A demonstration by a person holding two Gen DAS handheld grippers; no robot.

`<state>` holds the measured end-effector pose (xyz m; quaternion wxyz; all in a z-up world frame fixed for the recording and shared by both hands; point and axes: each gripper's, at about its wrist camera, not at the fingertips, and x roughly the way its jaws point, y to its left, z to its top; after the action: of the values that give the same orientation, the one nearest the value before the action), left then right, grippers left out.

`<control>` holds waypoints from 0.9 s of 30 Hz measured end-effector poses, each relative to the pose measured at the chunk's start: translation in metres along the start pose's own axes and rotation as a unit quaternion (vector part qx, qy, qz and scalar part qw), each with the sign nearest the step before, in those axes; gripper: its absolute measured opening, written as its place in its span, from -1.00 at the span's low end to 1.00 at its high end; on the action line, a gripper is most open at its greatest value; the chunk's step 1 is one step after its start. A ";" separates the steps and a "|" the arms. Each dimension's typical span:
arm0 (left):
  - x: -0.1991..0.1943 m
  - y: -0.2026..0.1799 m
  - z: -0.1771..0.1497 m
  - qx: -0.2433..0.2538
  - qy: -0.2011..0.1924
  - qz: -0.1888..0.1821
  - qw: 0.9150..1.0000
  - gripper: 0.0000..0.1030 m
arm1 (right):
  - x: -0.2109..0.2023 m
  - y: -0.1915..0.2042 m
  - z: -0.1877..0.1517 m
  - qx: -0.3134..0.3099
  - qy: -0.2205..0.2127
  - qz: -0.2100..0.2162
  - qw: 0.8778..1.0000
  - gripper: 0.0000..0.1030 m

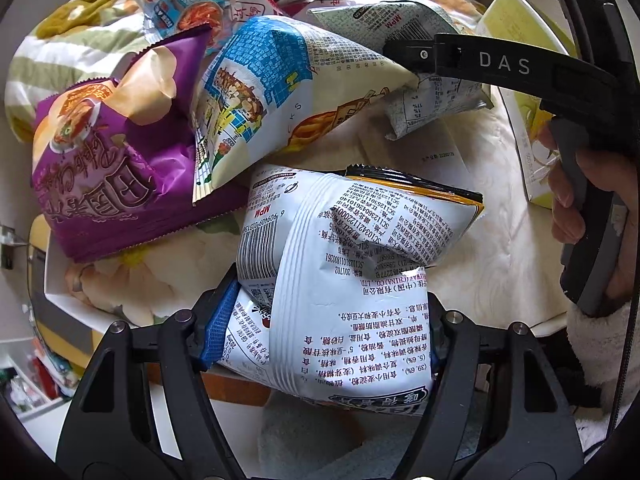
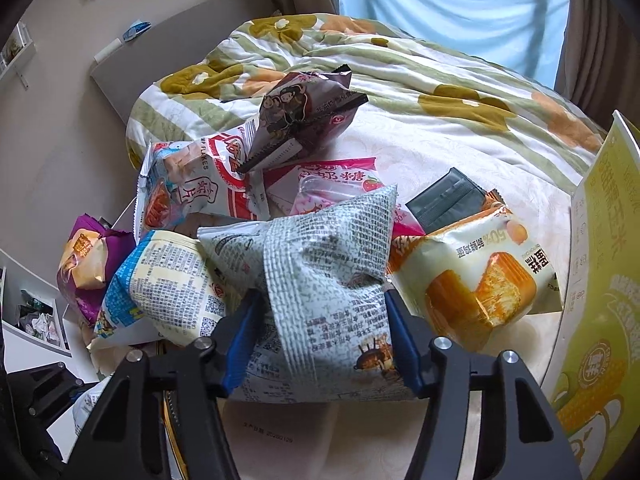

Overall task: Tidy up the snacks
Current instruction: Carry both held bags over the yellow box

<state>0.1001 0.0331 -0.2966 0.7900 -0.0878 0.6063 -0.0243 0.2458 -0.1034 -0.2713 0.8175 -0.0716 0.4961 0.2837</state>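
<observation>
Snack bags on the bed (image 2: 460,148), counted across both wrist views: nine.

1. White bag with black print and barcode (image 1: 344,264) — one. It lies between the fingers of the left gripper (image 1: 320,332); the blue pads press its lower part from both sides, so it is gripped with the fingers partly closed. The bag is creased and rises away from the fingers toward the pile.
2. Grey-green printed bag (image 2: 320,276) — one. It sits between the fingers of the right gripper (image 2: 316,344), blue pads pinching its narrow waist, fingers closed well in on it. In the left wrist view it shows at upper right (image 1: 404,32), under the black arm of that gripper.
3. Purple chip bag (image 1: 116,160) — one, at the left edge of the pile, beside item 4.
4. Blue-and-cream bag (image 1: 264,92) — one, leaning over the purple bag, just beyond item 1.
5. Red-and-white shrimp flakes bag (image 2: 200,188) — one.
6. Dark maroon bag with cartoon figures (image 2: 304,120) — one, atop the pile.
7. Pink candy bag (image 2: 332,188) — one.
8. Orange-and-cream cake bag (image 2: 480,272) — one, just right of the right fingers.
9. Dark grey pouch (image 2: 444,200) — one, behind the cake bag.

Also: yellow-green carton (image 2: 600,280) — one, upright at the right edge. A person's hand (image 1: 576,200) grips the right gripper's handle.
</observation>
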 end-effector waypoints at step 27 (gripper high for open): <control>-0.122 -0.040 0.016 0.139 -0.110 -0.047 0.983 0.34 | -0.176 0.006 -0.022 0.125 -0.134 -0.075 0.980 -0.07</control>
<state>0.0857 0.0128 -0.1694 0.8542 -0.0080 0.5018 -0.1358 0.1650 -0.1764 -0.1311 0.8982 0.0330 0.4064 0.1640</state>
